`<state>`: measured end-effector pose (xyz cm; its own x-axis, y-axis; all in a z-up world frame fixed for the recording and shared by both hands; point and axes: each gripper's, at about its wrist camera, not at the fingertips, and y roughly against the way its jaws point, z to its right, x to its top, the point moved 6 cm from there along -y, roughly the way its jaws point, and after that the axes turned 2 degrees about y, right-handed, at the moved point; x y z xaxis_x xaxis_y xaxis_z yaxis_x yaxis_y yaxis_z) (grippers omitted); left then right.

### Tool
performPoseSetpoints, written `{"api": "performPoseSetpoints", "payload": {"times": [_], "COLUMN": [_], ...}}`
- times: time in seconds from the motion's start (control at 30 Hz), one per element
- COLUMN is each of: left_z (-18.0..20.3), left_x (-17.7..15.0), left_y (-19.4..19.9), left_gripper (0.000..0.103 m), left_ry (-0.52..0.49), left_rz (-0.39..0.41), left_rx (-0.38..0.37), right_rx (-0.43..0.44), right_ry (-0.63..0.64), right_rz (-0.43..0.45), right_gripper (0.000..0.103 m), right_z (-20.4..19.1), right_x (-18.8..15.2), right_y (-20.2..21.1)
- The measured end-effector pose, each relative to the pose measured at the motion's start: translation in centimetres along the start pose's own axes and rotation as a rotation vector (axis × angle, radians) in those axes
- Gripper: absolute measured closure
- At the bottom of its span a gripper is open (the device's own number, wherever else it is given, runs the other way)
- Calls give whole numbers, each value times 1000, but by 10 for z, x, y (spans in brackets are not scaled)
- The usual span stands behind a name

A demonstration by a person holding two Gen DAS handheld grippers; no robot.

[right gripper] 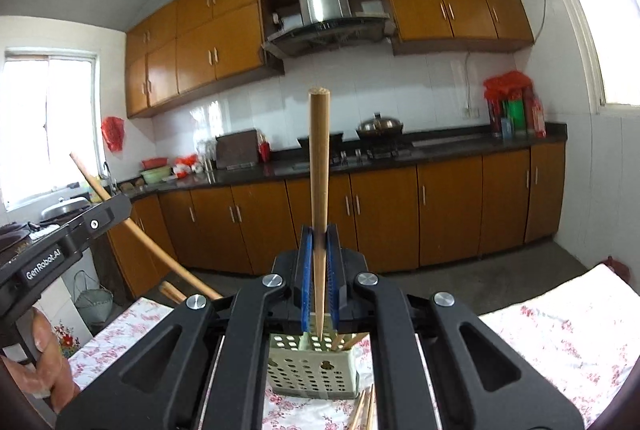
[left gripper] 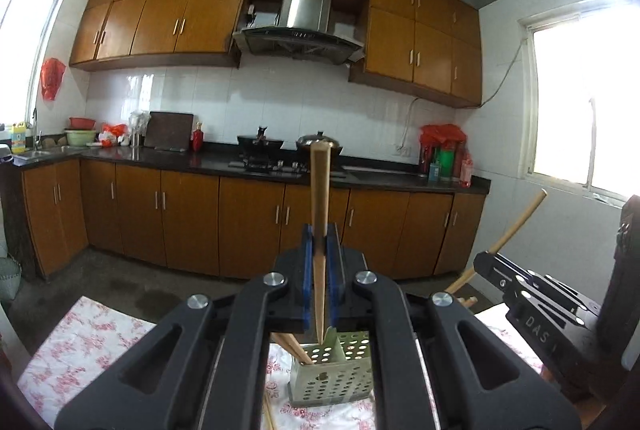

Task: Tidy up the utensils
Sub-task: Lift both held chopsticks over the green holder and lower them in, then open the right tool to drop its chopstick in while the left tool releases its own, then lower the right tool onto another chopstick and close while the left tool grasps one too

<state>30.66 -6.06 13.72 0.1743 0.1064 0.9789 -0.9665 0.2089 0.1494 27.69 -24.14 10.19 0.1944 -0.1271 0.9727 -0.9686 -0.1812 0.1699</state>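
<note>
The left claw [left gripper: 321, 242] pinches a square-ended wooden chopstick [left gripper: 320, 189] between its blue pads, the stick standing nearly upright with its thin tip hanging just above a pale green perforated utensil holder [left gripper: 332, 378] that sits on the floral-clothed surface [left gripper: 80, 342]. The right claw [right gripper: 319, 242] likewise pinches a round-ended wooden chopstick [right gripper: 319, 157] held upright, its pointed tip above the same holder, where a few more chopsticks [right gripper: 346, 342] lean inside. Loose chopsticks [right gripper: 364, 410] lie on the cloth just in front of the holder, and wooden kitchen cabinets [left gripper: 248, 222] line the far wall.
</note>
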Motion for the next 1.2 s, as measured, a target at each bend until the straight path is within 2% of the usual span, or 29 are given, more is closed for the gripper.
{"api": "performPoseSetpoints", "payload": {"times": [0.17, 0.3, 0.4, 0.43, 0.63, 0.77, 0.87, 0.97, 1.0, 1.1, 1.2], "left_z": [-6, -16, -23, -26, -43, -63, -78, -92, -95, -103, -102], "left_x": [-32, -45, -44, -41, -30, -52, -89, -143, -159, -207, -238], "left_y": [-39, -48, -48, -45, -8, 28, 42, 41, 38, 32, 27], "left_gripper": [95, 94, 82, 79, 73, 69, 67, 67, 67, 68, 71], "left_ry": [39, 63, 84, 91, 114, 109, 65, 40, 44, 89, 117], "left_rz": [-95, -129, -137, -130, -104, -144, -203, -322, -369, -503, -583], "left_rx": [0, 3, -1, 1, 4, 31, 92, 135, 143, 126, 99], "right_rx": [-6, -11, -10, -12, -39, -82, -118, -103, -89, -15, -4], "right_ry": [-3, 20, 17, 17, 26, 22, 12, -13, -21, -70, -67], "right_rz": [-67, -100, -104, -95, -42, -56, -163, -392, -444, -604, -675], "right_gripper": [95, 94, 80, 75, 72, 69, 69, 70, 71, 75, 75], "right_z": [0, -6, -8, -8, -1, 16, 35, 44, 43, 34, 26], "right_x": [-19, -27, -25, -23, -9, -22, -59, -131, -148, -206, -235], "right_y": [-13, -16, -12, -7, 29, 54, 56, 39, 35, 20, 10]}}
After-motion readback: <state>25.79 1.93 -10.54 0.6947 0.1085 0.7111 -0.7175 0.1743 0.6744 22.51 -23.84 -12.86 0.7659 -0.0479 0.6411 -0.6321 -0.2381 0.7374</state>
